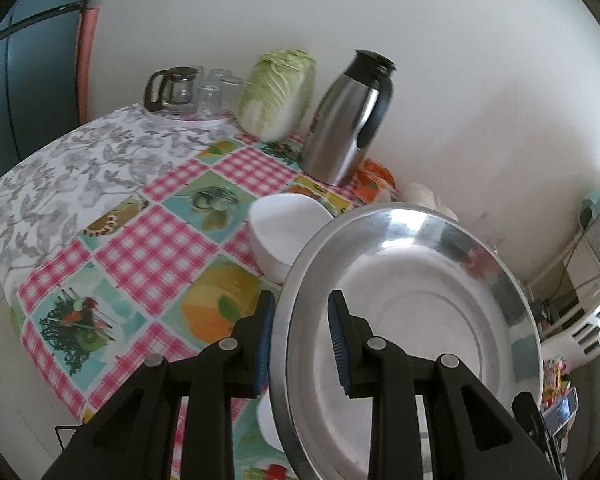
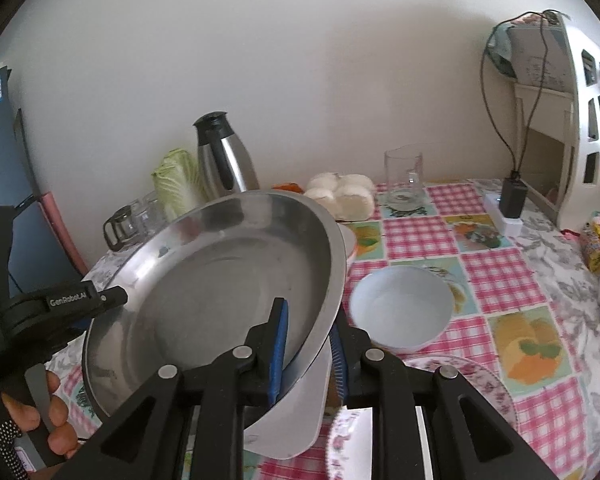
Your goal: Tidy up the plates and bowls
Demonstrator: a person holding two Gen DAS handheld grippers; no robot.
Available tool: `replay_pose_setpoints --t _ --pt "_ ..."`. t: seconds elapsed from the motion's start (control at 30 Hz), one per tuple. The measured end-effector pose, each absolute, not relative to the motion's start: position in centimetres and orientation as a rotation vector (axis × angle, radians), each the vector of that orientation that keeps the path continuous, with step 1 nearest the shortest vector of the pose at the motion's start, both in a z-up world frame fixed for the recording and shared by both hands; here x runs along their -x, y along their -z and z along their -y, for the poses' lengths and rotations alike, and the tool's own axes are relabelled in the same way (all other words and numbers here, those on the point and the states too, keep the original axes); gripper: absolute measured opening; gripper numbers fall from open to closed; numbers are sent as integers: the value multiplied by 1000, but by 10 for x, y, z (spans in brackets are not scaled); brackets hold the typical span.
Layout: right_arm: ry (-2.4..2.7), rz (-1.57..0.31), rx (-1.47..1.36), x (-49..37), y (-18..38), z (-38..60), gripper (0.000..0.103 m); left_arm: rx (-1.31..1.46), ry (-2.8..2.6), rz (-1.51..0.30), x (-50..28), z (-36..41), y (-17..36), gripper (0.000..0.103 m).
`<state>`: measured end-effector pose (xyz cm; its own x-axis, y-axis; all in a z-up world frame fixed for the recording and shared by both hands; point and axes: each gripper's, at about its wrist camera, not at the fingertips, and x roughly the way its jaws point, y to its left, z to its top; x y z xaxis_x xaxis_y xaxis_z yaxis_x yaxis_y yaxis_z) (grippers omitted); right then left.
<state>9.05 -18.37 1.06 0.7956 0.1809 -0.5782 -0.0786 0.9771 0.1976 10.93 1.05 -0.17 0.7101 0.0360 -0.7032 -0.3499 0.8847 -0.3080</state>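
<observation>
A large steel basin point(image 1: 412, 320) hangs tilted above the table, held at both sides. My left gripper point(image 1: 300, 344) is shut on its left rim, one blue pad inside and one outside. My right gripper point(image 2: 308, 348) is shut on the basin point(image 2: 219, 280) at its right rim. A white plate point(image 2: 295, 412) shows directly under the basin; I cannot tell whether it is gripped too. A white bowl point(image 2: 400, 312) stands on the checked cloth right of the basin, also the white bowl point(image 1: 283, 236) in the left wrist view. The left gripper point(image 2: 99, 300) and a hand point(image 2: 51, 412) show at far left.
Along the wall stand a steel thermos jug point(image 1: 344, 120), a cabbage point(image 1: 275, 92), a glass pot with glasses point(image 1: 191, 88), white buns point(image 2: 340, 196) and a glass pitcher point(image 2: 404, 180). Floral plates point(image 2: 472, 380) lie near the right gripper. A power strip with charger point(image 2: 508, 208) sits at right.
</observation>
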Motion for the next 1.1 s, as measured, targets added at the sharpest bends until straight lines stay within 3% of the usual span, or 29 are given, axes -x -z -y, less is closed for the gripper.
replay_pose_setpoints --t 1.1 --pt "-106 -872 -124 -120 58 183 23 461 -260 -999 -125 -17 72 28"
